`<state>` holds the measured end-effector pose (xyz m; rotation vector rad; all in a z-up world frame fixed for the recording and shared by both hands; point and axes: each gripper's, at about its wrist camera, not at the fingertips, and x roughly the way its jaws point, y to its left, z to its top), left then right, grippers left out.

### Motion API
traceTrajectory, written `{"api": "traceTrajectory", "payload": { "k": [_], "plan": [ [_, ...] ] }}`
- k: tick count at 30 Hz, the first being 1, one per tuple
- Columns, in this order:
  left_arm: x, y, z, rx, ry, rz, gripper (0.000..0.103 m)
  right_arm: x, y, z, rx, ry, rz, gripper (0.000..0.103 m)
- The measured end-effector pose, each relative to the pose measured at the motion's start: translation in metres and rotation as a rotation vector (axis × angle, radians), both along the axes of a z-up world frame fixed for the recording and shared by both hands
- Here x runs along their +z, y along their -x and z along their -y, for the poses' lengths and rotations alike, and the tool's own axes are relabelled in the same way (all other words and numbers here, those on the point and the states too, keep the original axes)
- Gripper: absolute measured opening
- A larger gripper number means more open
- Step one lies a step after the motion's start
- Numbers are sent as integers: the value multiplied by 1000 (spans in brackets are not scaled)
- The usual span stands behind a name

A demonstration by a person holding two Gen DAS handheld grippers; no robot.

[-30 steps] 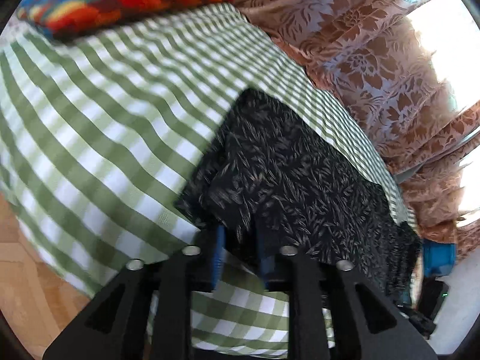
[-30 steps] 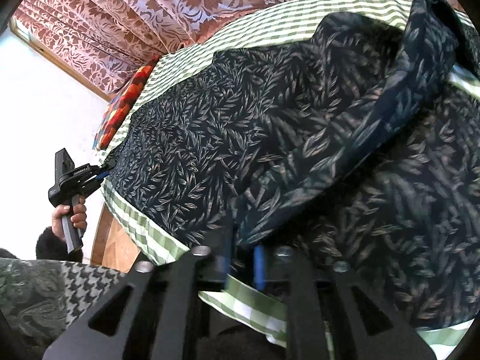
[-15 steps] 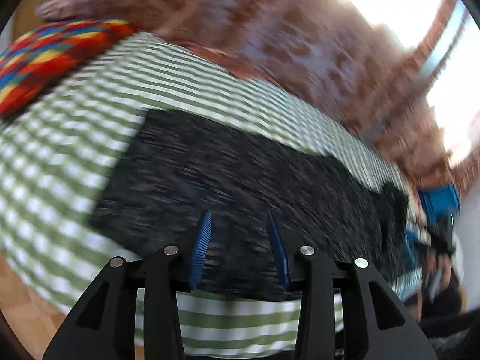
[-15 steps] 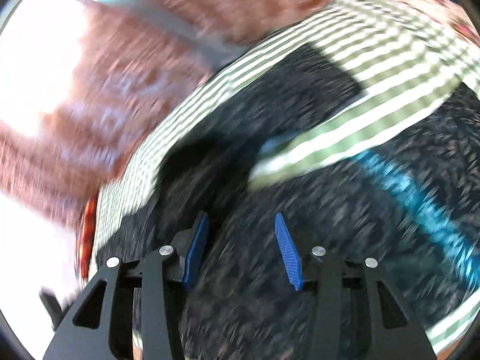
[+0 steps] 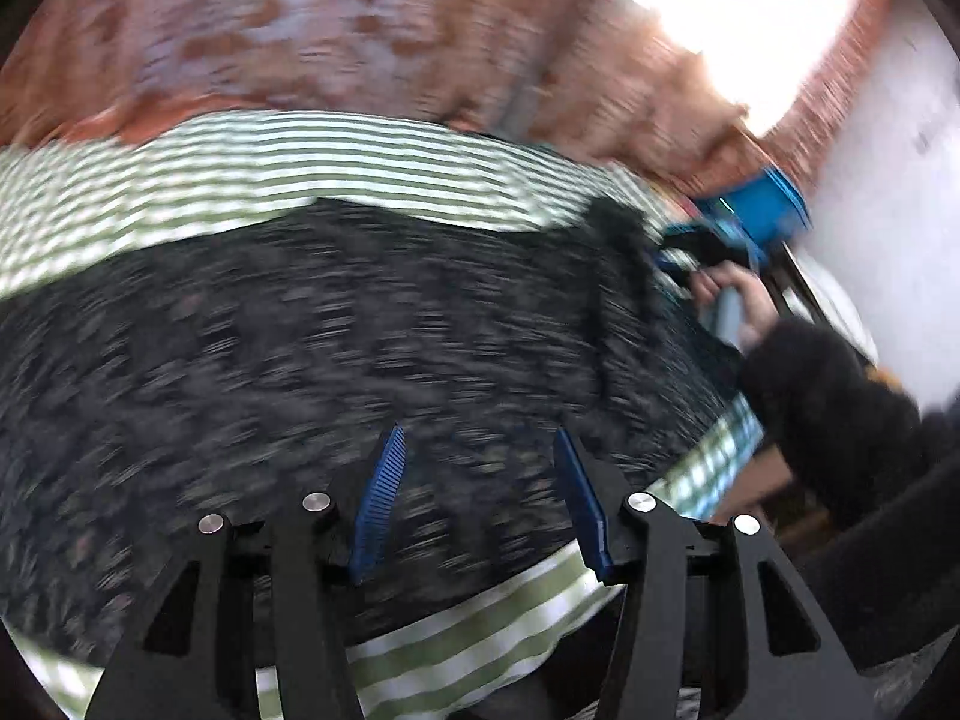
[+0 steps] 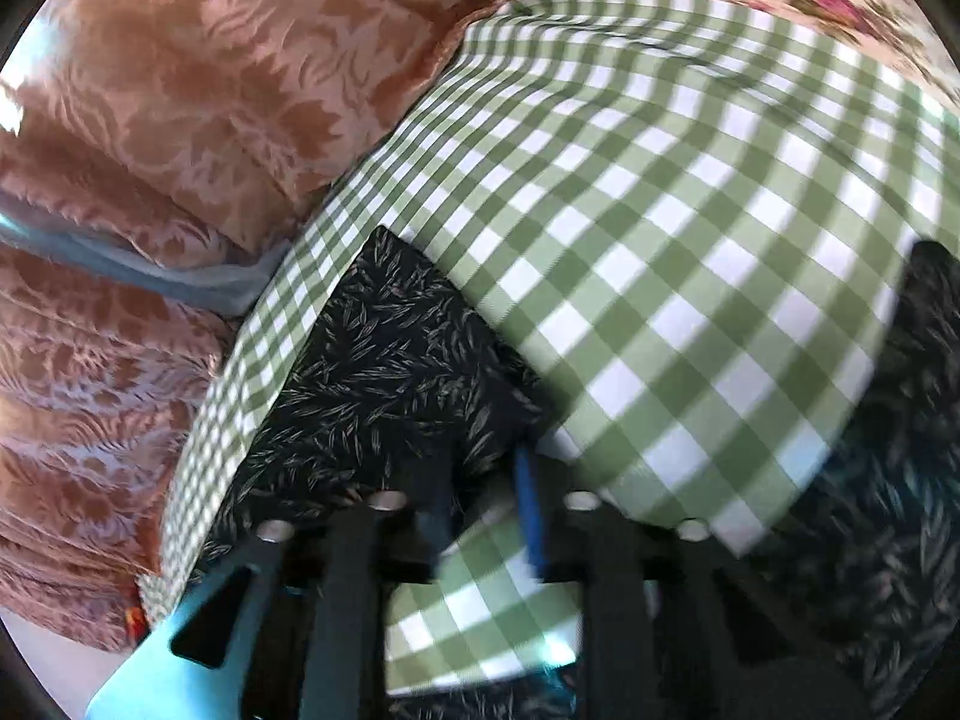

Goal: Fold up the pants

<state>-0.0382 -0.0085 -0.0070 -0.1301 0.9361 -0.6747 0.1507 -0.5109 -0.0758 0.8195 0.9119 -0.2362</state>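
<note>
The pants (image 5: 336,360), dark with a fine leaf print, lie stretched lengthwise across the bed's green-and-white checked sheet (image 5: 252,162), folded leg on leg into one long band, so the lengthwise fold looks done and the step in hand is reaching for new hold points for the crosswise fold. The left gripper (image 5: 480,498) tilts down over the near edge of the fabric, its jaws half open and just opening, with nothing between the blue pads; the view is smeared by motion. The right gripper (image 6: 480,516) also points steeply down, near one end of the pants (image 6: 384,384), where a corner lies on the sheet (image 6: 660,240); its jaws have just snapped nearly shut, and checked sheet and dark cloth show around them, but whether they pinch anything I cannot tell. In the left view, the person's right hand (image 5: 729,300) grips its tool at the far end. Next, each gripper needs a firm pinch on a corner of one end.
</note>
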Motion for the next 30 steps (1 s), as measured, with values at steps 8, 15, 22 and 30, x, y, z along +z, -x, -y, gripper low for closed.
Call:
{"api": "traceTrajectory", "payload": {
  "k": [8, 15, 22, 30],
  "plan": [
    [-5, 7, 85, -254, -79, 64, 51, 52, 8, -4, 101, 179, 43, 5],
    [-32, -2, 123, -309, -179, 45, 20, 101, 46, 21, 113, 289, 56, 5],
    [-34, -4, 120, -305, -157, 41, 7, 95, 119, 73, -6, 277, -5, 5],
    [-30, -18, 102, -300, -25, -46, 6, 54, 169, 104, -109, 198, -82, 5]
  ]
}}
